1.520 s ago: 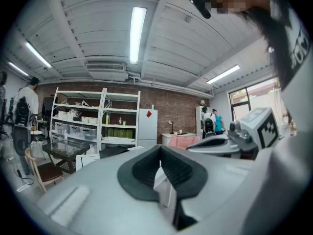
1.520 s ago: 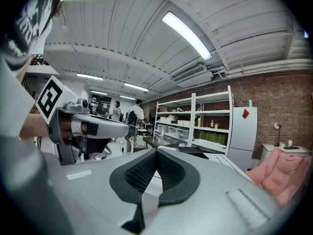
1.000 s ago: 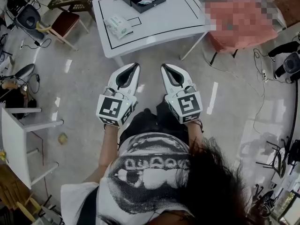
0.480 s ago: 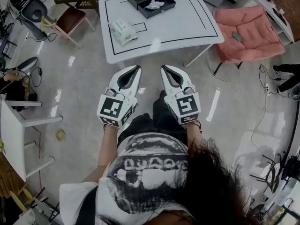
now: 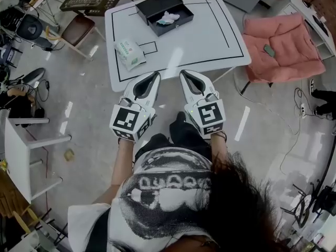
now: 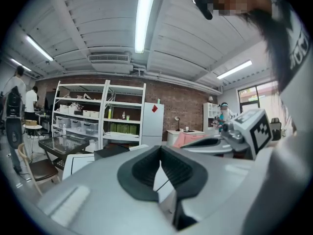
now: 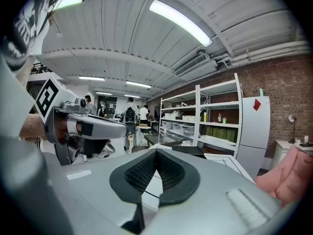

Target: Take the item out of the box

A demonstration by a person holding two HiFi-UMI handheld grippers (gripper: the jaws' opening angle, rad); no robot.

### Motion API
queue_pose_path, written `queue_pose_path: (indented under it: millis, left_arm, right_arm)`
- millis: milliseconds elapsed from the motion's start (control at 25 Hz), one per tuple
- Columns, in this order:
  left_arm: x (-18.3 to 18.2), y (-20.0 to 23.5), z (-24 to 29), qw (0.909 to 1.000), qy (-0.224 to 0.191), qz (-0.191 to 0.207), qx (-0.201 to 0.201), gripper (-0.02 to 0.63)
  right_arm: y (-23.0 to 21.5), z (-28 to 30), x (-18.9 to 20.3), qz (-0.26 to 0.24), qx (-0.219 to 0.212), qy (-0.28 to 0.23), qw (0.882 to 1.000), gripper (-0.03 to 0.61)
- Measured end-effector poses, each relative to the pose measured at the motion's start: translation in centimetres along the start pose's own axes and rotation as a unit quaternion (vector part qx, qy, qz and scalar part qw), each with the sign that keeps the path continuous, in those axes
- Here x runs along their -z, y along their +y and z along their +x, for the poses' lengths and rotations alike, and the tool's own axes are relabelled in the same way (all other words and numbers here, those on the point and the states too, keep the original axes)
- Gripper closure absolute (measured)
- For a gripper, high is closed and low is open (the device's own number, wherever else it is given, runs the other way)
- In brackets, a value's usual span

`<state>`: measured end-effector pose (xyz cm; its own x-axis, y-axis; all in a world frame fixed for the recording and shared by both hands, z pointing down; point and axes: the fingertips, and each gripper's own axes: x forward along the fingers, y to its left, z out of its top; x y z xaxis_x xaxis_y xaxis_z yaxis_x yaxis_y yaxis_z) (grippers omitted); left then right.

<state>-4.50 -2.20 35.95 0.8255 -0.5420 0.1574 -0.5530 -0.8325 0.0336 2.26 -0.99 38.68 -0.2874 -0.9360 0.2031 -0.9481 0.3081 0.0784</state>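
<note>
Since 1 second ago, both grippers have closed the gap to the white table [image 5: 210, 41]: their tips, then well short of it, now sit at its near edge in the head view. We record the left gripper [image 5: 153, 78] and the right gripper [image 5: 184, 75] side by side, each clenched tip to tip with nothing between the pads. Both gripper views confirm this.

Containers: 1 black box [image 5: 148, 8], open-topped, stands at the far side of the table, toward its left corner. Inside it lies 1 white crumpled item [image 5: 168, 19], in the right half of the box, untouched and well apart from the 2 grippers.

Other things: we note a white-and-green packet [image 5: 130, 54] on the left part of the table, between the left gripper and the box. It is the only thing on the tabletop between the grippers and the box. A pink chair [image 5: 283, 46] stands just right of the table, with a small dark thing [image 5: 269, 50] lying on it. A brown stool [image 5: 79, 30] stands on the floor off the table's far left corner.
</note>
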Motion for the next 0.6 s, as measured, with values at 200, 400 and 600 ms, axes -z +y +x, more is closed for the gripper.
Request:
queue_pose_path:
  millis: [200, 400, 600]
  left_arm:
    - [-0.9, -0.3, 4.4, 0.9999, 0.008, 0.006, -0.009, 0.614]
    - [-1.6, -0.4, 8.0, 0.9996, 0.01, 0.008, -0.025, 0.614]
    - [-1.6, -0.7, 10.3, 0.9992, 0.016, 0.007, -0.036, 0.614]
  right_arm:
    - [-4.2, 1.6, -0.1, 0.004, -0.014, -0.005, 1.0, 0.581]
    - [-7.9, 2.7, 0.2, 0.004, -0.028, -0.009, 1.0, 0.581]
    - [-10.0, 3.6, 0.8, 0.007, -0.04, -0.007, 0.999, 0.581]
